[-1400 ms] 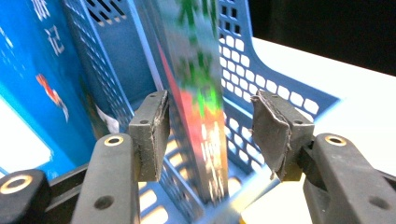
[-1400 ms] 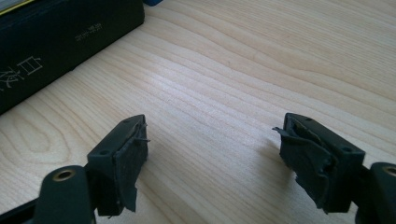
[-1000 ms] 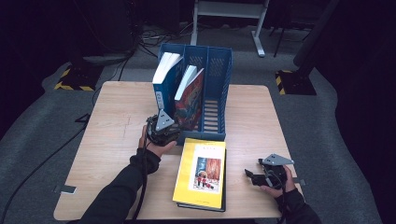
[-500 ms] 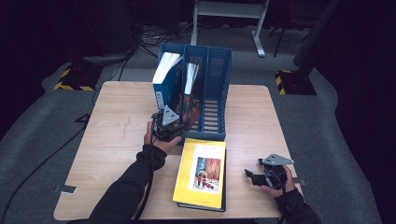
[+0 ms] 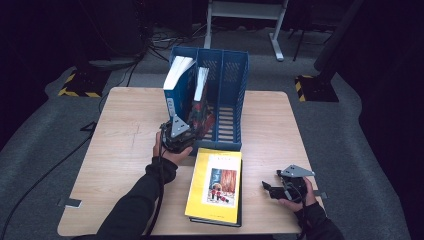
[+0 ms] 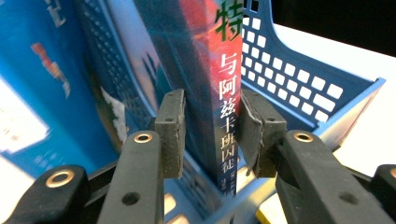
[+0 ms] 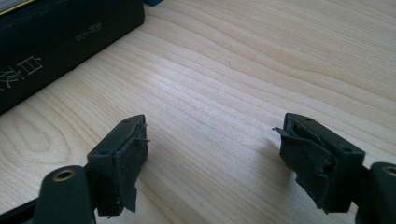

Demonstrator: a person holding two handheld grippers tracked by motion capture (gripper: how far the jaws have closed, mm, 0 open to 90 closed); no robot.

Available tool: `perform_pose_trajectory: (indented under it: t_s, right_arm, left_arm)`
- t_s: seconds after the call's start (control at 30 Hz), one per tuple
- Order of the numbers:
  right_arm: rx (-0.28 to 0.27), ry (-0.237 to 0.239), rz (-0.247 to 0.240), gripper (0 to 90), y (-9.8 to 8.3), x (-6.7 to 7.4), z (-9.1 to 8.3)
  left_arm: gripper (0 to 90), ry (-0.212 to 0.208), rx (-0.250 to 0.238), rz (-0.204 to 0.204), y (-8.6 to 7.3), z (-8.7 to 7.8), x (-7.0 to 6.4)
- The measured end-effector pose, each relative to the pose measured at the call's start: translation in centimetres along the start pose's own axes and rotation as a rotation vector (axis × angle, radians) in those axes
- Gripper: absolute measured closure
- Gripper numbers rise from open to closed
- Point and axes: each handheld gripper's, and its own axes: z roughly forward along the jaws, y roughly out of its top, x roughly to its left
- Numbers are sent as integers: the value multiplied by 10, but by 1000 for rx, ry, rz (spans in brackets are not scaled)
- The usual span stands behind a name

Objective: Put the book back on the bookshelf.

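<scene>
Wooden table [image 5: 115, 150], rectangular, pale grain, on grey carpet. Blue perforated file rack [image 5: 231, 100] with three slots stands near the far edge, about midway along it, open fronts toward the person. Left slot: a thick blue-covered book [image 5: 172, 92], upright, leaning slightly left. Middle slot: a thinner red-spined book [image 5: 200, 107], upright, spine facing the near edge; white Chinese characters run down the spine in the left gripper view [image 6: 226, 116]. Flat on the table near the near edge, just in front of the rack: a yellow-covered book [image 5: 216, 186] on top of a dark one, of which a sliver shows; their far edge lies close to the rack base, contact uncertain from above. Left gripper [image 5: 181, 134] at the front of the middle slot; in its own view both pads bracket the red spine, the right pad [image 6: 250, 133] on it, the left pad [image 6: 170, 130] seemingly on the cover, so it is clamped on the red-spined book. Right gripper [image 5: 272, 190] rests near the near right corner, well apart from the rack; its pads [image 7: 126, 154] stand wide with bare wood between them, nothing held.
</scene>
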Motion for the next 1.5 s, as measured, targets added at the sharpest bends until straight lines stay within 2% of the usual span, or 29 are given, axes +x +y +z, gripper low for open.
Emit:
perform_pose_trajectory:
  t_s: [0.17,0.23,0.37,0.43,0.57,0.67,0.73,0.83,0.87,0.9,0.97,1.03,1.13,1.2,1.33,1.4,1.47,1.5]
  right_arm:
    - [0,1,0,232,0,0,0]
    - [0,0,0,232,0,0,0]
    - [0,1,0,232,0,0,0]
    - [0,1,0,232,0,0,0]
    - [0,1,0,232,0,0,0]
    - [0,1,0,232,0,0,0]
    - [0,1,0,232,0,0,0]
    - [0,1,0,232,0,0,0]
    - [0,1,0,232,0,0,0]
    - [0,1,0,232,0,0,0]
    - [0,1,0,233,0,0,0]
    - [0,1,0,232,0,0,0]
    - [0,1,0,232,0,0,0]
    - [0,1,0,233,0,0,0]
    - [0,1,0,232,0,0,0]
    - [0,1,0,233,0,0,0]
    - [0,1,0,233,0,0,0]
    - [0,2,0,233,0,0,0]
  left_arm:
    - [620,26,-6,25,2,1,-4]
    - [575,34,-19,10,8,2,-5]
    - [569,50,-26,12,19,4,-3]
    - [499,58,-41,-2,27,4,-4]
    - [444,99,-64,-6,46,5,-7]
    - [436,133,-74,-23,61,8,-6]
    - [435,134,-83,-50,69,10,-4]
    - [440,171,-79,-56,79,14,-3]
    - [449,186,-76,-65,82,15,-2]
    - [477,220,-74,-67,85,16,-2]
    - [536,244,-71,-80,89,18,-2]
    - [641,289,-69,-64,92,20,-6]
    - [705,293,-75,-61,95,21,-9]
    - [726,276,-94,-67,97,23,-10]
    - [739,267,-109,-48,101,28,-14]
    - [740,265,-129,-71,106,32,-12]
    - [739,267,-135,-75,106,33,-10]
    - [740,279,-161,-91,108,35,-5]
